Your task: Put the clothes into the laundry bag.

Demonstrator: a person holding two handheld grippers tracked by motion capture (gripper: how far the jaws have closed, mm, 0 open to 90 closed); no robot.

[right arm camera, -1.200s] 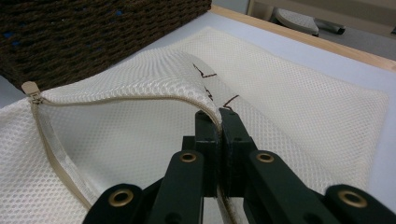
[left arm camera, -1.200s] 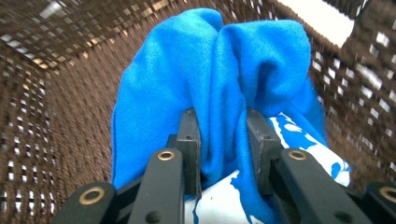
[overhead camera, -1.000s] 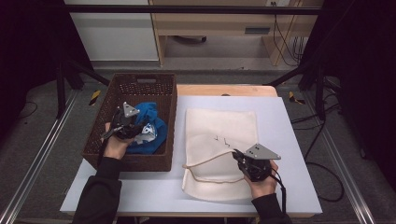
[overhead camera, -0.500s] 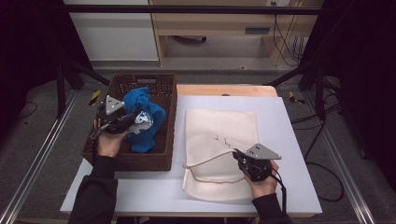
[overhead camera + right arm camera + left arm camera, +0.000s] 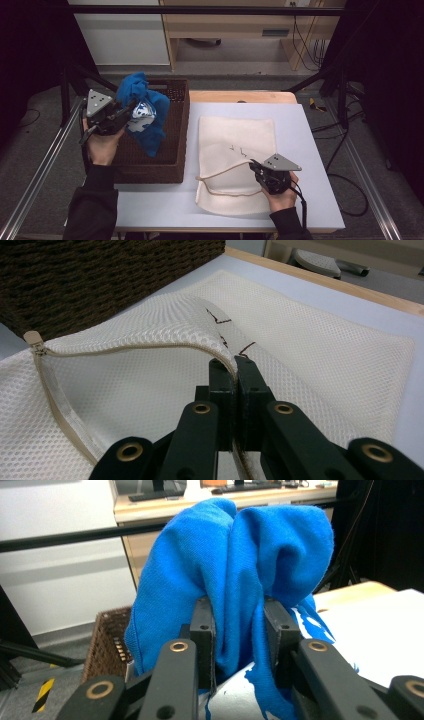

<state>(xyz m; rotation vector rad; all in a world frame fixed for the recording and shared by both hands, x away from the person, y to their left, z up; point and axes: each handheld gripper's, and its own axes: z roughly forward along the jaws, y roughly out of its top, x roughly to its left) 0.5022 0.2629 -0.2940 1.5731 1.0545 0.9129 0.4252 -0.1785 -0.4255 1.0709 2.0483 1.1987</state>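
Observation:
A blue cloth with a white print (image 5: 142,116) hangs bunched above the dark wicker basket (image 5: 172,160) at the table's left. My left gripper (image 5: 131,112) is shut on it; in the left gripper view the blue cloth (image 5: 240,570) drapes over both black fingers (image 5: 202,630). A cream mesh laundry bag (image 5: 237,150) lies flat in the middle of the table, its zipped edge lifted. My right gripper (image 5: 255,166) is shut on that upper edge near the front; in the right gripper view the mesh bag (image 5: 150,330) arches up from the right gripper (image 5: 235,365), leaving its mouth open.
The table's wooden far edge (image 5: 240,96) runs behind the bag. Metal rails (image 5: 45,165) flank the table on both sides. Cables (image 5: 345,175) trail on the floor at the right. A shelf unit stands beyond the table.
My left gripper has risen out of the basket with the blue cloth, which now hangs above the rim. The right gripper and the bag have stayed still.

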